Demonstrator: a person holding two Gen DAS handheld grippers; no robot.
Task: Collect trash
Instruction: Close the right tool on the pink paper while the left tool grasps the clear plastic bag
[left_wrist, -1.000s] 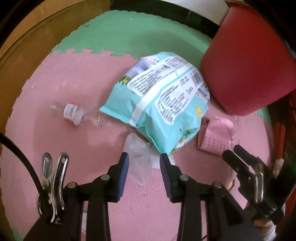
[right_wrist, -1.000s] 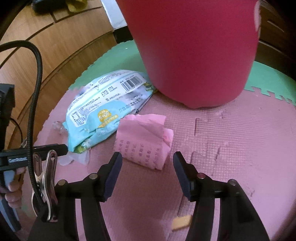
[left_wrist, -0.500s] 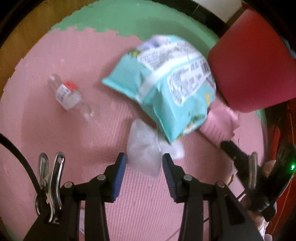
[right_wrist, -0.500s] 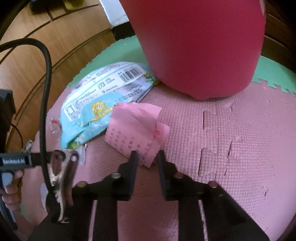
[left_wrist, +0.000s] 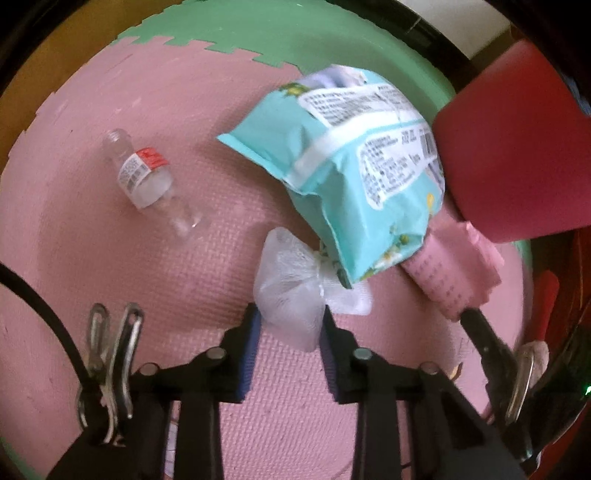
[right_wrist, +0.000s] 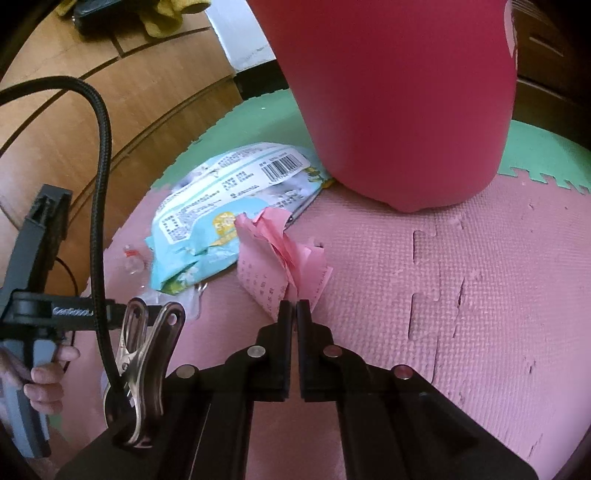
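Note:
A crumpled clear plastic bag (left_wrist: 291, 291) lies on the pink foam mat (left_wrist: 110, 277), between the fingers of my left gripper (left_wrist: 291, 315). The jaws are closing and both pads touch the bag's sides. My right gripper (right_wrist: 293, 306) is shut on the near corner of a crumpled pink paper (right_wrist: 273, 266), which lifts off the mat beside a teal snack bag (right_wrist: 214, 221). In the left wrist view the snack bag (left_wrist: 351, 177) overlaps the clear bag's knot, and the right gripper (left_wrist: 467, 315) grips the pink paper (left_wrist: 454, 280). A small clear bottle (left_wrist: 147, 177) with a red label lies to the left.
A tall red bin (right_wrist: 399, 103) stands on the mat just behind the snack bag, also seen as the red bin (left_wrist: 517, 147) at the right. Green mat tiles (left_wrist: 258, 33) border the pink ones, with wooden floor (right_wrist: 92, 122) beyond. A hand (right_wrist: 44, 373) holds the left gripper's handle.
My right gripper went from wide open to shut on the pink paper, crumpling it upward. My left gripper sank toward the clear bag, and its jaws narrowed onto it.

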